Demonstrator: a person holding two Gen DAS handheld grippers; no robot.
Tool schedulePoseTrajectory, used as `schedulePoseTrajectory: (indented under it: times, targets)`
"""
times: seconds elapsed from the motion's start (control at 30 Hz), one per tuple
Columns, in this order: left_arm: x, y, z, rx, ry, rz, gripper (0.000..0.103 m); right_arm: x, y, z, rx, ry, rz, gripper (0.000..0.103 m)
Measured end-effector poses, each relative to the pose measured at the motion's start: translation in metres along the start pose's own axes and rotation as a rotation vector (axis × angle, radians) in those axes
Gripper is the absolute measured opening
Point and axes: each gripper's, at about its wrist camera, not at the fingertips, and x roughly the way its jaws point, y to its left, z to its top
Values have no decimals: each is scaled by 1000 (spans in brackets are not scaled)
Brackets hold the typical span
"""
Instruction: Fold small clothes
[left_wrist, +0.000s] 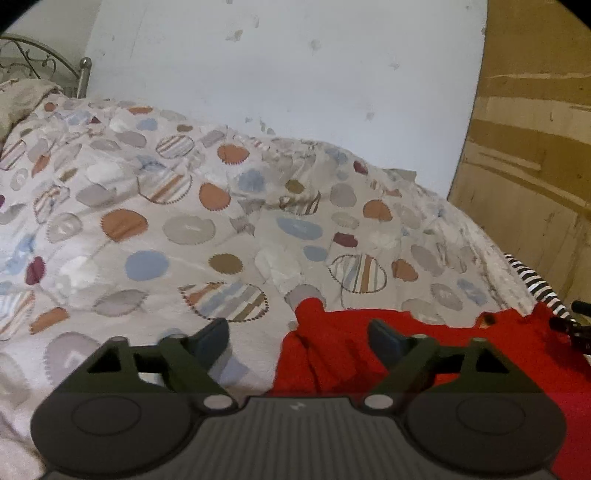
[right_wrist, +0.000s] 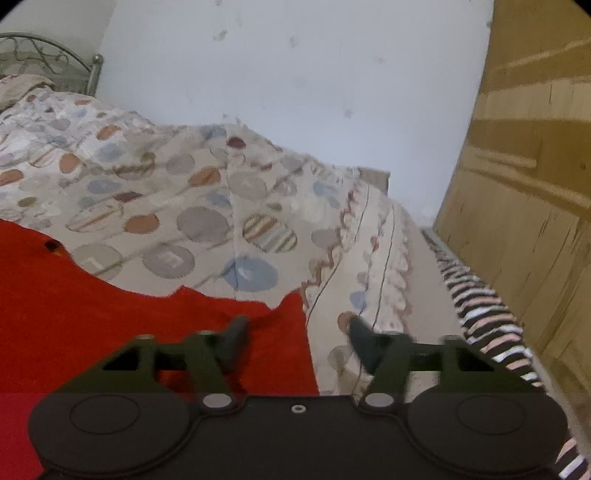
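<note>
Both the left claw (left_wrist: 297, 338) and right claw (right_wrist: 297, 334) hung apart over the red garment (left_wrist: 424, 354) spread on the bed (left_wrist: 166, 229), apparently before gripping; next, each needed an edge.

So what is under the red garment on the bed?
The red garment lies directly on the patterned bedspread, which shows around its upper and right edges. Whether anything else is under the red cloth cannot be seen; it covers that part.
</note>
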Motion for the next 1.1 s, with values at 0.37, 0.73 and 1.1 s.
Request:
schedulePoseTrajectory:
  times: [0.37, 0.73, 1.1]
  targets:
    - [-60, 26, -53, -124, 88, -168, 102, -116, 33, -20, 28, -138, 95, 102]
    - [-58, 22, -78, -118, 151, -174, 103, -143, 106, -64, -127, -188, 59, 102]
    - [-43, 17, -83, -120, 187, -180, 103, -126, 100, -82, 34, -148, 99, 102]
